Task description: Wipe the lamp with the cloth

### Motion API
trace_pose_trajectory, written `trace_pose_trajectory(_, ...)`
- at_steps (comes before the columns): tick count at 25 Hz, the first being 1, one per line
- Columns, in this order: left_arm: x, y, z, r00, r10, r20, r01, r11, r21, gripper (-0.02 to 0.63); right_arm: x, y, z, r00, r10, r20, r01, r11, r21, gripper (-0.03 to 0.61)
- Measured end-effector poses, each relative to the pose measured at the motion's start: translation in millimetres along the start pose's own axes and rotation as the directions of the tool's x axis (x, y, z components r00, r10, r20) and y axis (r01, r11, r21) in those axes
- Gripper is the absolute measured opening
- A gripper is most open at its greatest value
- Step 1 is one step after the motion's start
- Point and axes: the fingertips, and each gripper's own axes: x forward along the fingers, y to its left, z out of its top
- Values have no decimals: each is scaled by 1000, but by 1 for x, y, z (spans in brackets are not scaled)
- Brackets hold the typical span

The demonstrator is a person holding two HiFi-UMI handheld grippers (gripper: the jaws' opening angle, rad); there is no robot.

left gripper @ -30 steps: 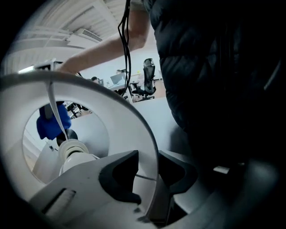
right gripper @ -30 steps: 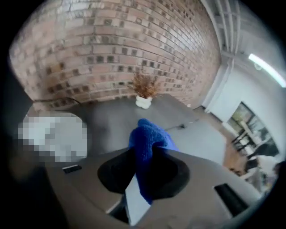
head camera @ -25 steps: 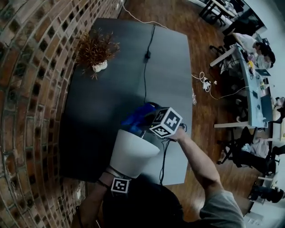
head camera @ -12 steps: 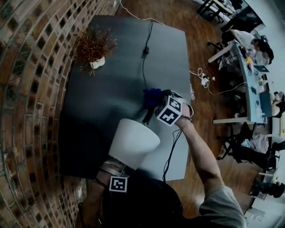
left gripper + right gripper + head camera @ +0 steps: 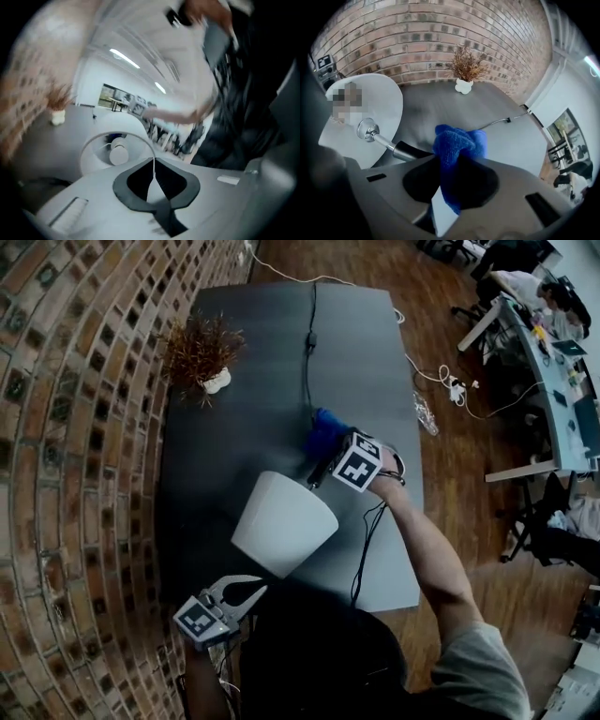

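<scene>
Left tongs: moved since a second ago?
Yes. The left tongs have pulled off the lampshade, away from its near edge toward the picture's lower left, leaving a gap. They have just been closing, with nothing between them.

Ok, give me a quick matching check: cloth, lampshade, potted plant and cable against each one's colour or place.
Things:
1. cloth
2. lampshade
3. potted plant
4. cable

Descriptions:
A. white, at the near end of the table
B. black, running to the table's far end
C. blue, pinched by the fingers of the right gripper
D. beside the brick wall

Pairs: 1-C, 2-A, 3-D, 4-B
</scene>
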Motion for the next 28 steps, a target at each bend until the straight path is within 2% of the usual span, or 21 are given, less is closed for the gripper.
trace_pose_trajectory(1, -17, -6, 16, 982, -91, 168, 120, 977, -174, 11, -2, -1, -4, 1000, 0, 1, 0, 1000, 19, 87)
trace_pose_trajectory(2, -36, -9, 30, 925, -159, 346, 268, 918, -294, 7, -4, -2, -9, 1000, 0, 5, -1, 999, 38, 87)
trace_pose_trajectory(3, -54, -5, 41, 844, -173, 507, 392, 845, -364, 6, -6, -3, -12, 1000, 3, 12, -4, 998, 55, 87)
trace_pose_trajectory(4, -68, 4, 49, 771, -125, 624, 464, 782, -416, 5, -8, -2, -15, 1000, 4, 21, -6, 998, 69, 87)
trace_pose_trajectory(5, -75, 16, 52, 724, -42, 689, 492, 731, -473, 3, -9, -2, -17, 1000, 4, 30, -6, 997, 79, 87)
trace_pose_trajectory(6, -75, 28, 50, 703, 53, 710, 495, 679, -541, 62, -9, -1, -18, 999, 4, 39, -7, 996, 85, 87)
trace_pose_trajectory(8, -61, 46, 38, 699, 218, 682, 482, 560, -673, 170, -10, 1, -21, 999, 4, 53, -10, 995, 96, 87)
trace_pose_trajectory(9, -50, 50, 32, 704, 268, 658, 486, 495, -721, 225, -11, 1, -23, 998, 5, 58, -11, 995, 104, 87)
trace_pose_trajectory(12, -12, 43, 24, 750, 303, 588, 514, 292, -806, 332, -14, 2, -28, 997, 3, 71, -11, 993, 117, 87)
trace_pose_trajectory(13, -2, 39, 25, 757, 302, 580, 528, 241, -814, 358, -15, 2, -30, 997, 3, 73, -11, 993, 118, 87)
trace_pose_trajectory(14, 6, 37, 26, 756, 312, 576, 537, 207, -818, 359, -16, 1, -31, 997, 2, 73, -10, 993, 119, 87)
trace_pose_trajectory(16, 15, 48, 24, 743, 376, 554, 530, 175, -830, 349, -16, 2, -33, 997, 2, 77, -11, 993, 118, 87)
trace_pose_trajectory(18, 22, 67, 17, 727, 456, 514, 511, 143, -848, 263, -16, 3, -34, 997, 2, 83, -12, 993, 116, 87)
trace_pose_trajectory(20, 28, 80, 15, 716, 496, 491, 502, 124, -856, 169, -16, 3, -36, 996, 1, 84, -11, 993, 114, 87)
trace_pose_trajectory(21, 28, 84, 16, 710, 506, 489, 499, 129, -857, 169, -15, 3, -38, 997, 1, 81, -10, 993, 115, 87)
trace_pose_trajectory(22, 28, 86, 19, 707, 509, 492, 493, 145, -858, 163, -15, 2, -39, 997, 0, 80, -9, 993, 118, 87)
trace_pose_trajectory(23, 28, 87, 23, 710, 502, 494, 476, 175, -862, 158, -15, 2, -42, 997, 0, 78, -9, 993, 121, 87)
trace_pose_trajectory(24, 29, 85, 27, 722, 483, 494, 445, 223, -868, 149, -16, 1, -45, 997, -1, 76, -8, 992, 126, 87)
trace_pose_trajectory(25, 32, 82, 34, 745, 454, 489, 395, 291, -871, 143, -17, 1, -49, 997, -4, 73, -6, 991, 134, 87)
trace_pose_trajectory(26, 35, 76, 42, 773, 420, 476, 326, 380, -865, 137, -19, 0, -54, 997, -9, 73, -2, 989, 145, 87)
trace_pose_trajectory(28, 42, 64, 60, 836, 347, 424, 141, 612, -778, 111, -27, -1, -65, 996, -20, 90, 3, 982, 187, 87)
